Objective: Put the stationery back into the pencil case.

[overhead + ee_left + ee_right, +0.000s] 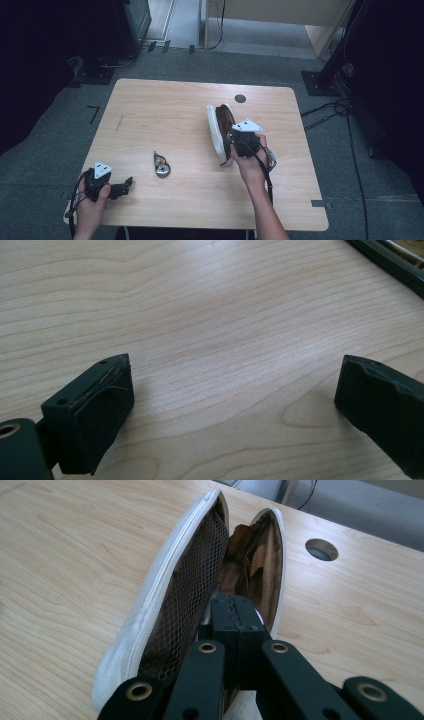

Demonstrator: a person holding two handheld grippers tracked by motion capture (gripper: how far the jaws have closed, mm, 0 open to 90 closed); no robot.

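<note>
Two claws: our right claw (235, 611) pinches the soft, floppy pouch (165, 600) by its inner wall; left claw (230, 405) gapes wide over the counter (165, 110).

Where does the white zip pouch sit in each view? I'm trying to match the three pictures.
High view: the white pouch stands open on edge, right of table centre, at the right gripper.
Left gripper view: open jaws over bare wood, no pouch.
Right gripper view: it rises up the middle, mesh lining facing us, jaws shut on its edge.
Shared landmark: the round table hole beyond the pouch.
</note>
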